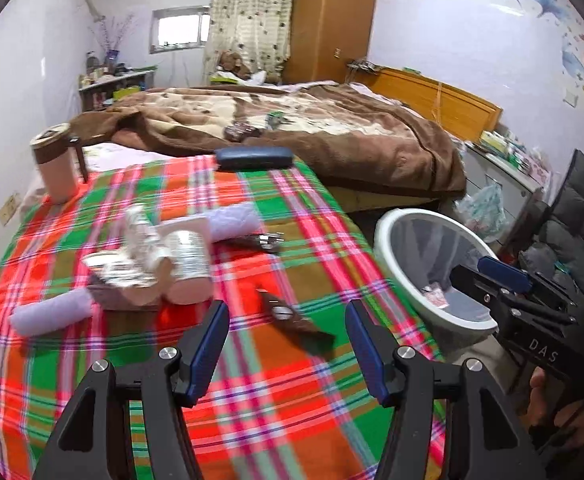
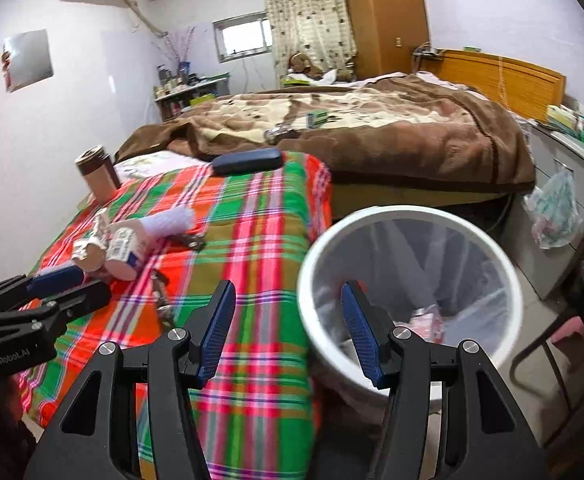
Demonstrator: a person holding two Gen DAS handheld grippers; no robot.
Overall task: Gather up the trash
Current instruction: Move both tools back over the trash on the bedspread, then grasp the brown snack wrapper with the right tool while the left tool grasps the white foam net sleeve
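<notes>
A white trash bin (image 1: 395, 256) lined with a clear bag stands beside the plaid-covered table (image 1: 276, 408); it also shows in the right wrist view (image 2: 315, 320) with some pink scraps inside. A brown wrapper (image 1: 292, 320) lies on the plaid cloth just ahead of my left gripper (image 1: 288, 312), which is open and empty. Crumpled foil and paper cups (image 1: 152, 264) lie further left, with two pale rolled pieces (image 1: 52, 312) nearby. My right gripper (image 2: 288, 296) is open and empty, over the table edge next to the bin; it also shows in the left wrist view (image 1: 503, 276).
A pink tumbler (image 1: 54, 164) and a dark blue case (image 1: 254, 158) stand at the table's far side. A bed with a brown blanket (image 1: 331, 136) lies beyond. A dark chair (image 1: 571, 220) and a plastic bag (image 1: 483, 208) are right of the bin.
</notes>
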